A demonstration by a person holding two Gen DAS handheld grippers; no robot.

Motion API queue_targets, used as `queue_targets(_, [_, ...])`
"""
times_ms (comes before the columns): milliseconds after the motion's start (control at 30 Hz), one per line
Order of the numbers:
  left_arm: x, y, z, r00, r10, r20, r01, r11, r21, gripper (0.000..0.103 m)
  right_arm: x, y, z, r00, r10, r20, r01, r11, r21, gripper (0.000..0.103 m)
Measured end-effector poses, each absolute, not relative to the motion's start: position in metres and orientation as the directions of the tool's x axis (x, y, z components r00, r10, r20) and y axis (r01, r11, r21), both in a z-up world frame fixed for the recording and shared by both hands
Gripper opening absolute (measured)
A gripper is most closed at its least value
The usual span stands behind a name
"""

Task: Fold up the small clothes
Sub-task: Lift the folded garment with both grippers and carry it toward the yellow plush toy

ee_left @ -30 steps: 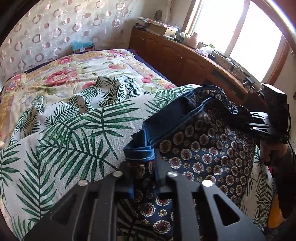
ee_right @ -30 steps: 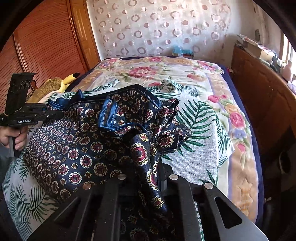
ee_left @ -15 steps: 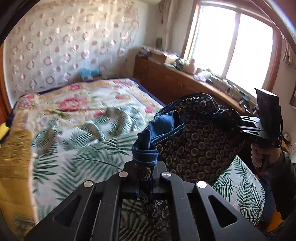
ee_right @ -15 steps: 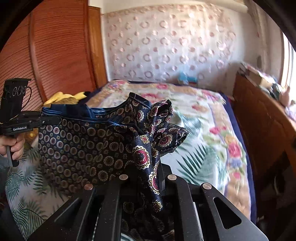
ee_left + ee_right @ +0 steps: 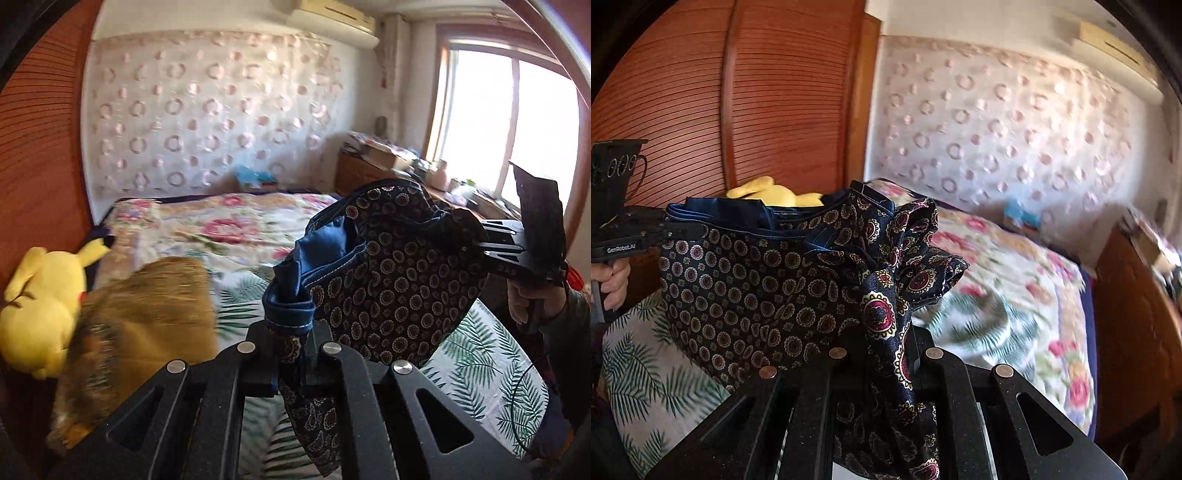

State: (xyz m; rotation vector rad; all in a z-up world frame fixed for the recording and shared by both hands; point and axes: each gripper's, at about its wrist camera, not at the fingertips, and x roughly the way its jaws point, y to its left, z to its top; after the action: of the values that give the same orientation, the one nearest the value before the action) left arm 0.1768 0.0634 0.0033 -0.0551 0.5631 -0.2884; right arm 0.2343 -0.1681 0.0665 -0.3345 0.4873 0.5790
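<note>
Both the left claw (image 5: 291, 332) and right claw (image 5: 886, 343) are clamped on opposite ends of the patterned shorts (image 5: 399, 280), hanging above the bed (image 5: 236, 229), so honestly that slick fabric could slip out if either pinch is shallow.

A bed (image 5: 229, 221) fills the room's middle, covered by a floral bedspread (image 5: 1027, 280) with a palm-leaf sheet (image 5: 491, 365) laid over its near end. Behind it the back wall is hung with a pale curtain patterned in rings (image 5: 207, 122), with an air conditioner (image 5: 332, 14) mounted above it, while a reddish louvred wooden wardrobe (image 5: 746, 103) stands along one side. On the other side a bright window (image 5: 517, 125) pours daylight over a cluttered low wooden cabinet (image 5: 373, 173), and a yellow plush toy (image 5: 40, 295) lies at the bed's edge.
</note>
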Motion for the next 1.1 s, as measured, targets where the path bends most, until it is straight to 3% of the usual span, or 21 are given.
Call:
queue_targets(400, [0.139,0.141,-0.009,0.872,-0.132,-0.472,0.070,0.987,-0.147,0.007,0.301,-0.076,0.077,0.681,0.514,-0.522,-0.702,0.659,-0.268,0.011])
queue_targets(733, [0.129,0.191,-0.053,0.856,-0.040,-0.515,-0.074,0.977,-0.200,0.007,0.352,-0.004,0.065,0.627,0.542,-0.560,-0.768,0.552,-0.326,0.011])
queue_targets(1100, [0.130,0.203,-0.084,0.822,-0.021,-0.569,-0.130,0.966,-0.223,0.007,0.384,0.047,0.055,0.629,0.500,-0.595,-0.764,0.539,-0.354,0.013])
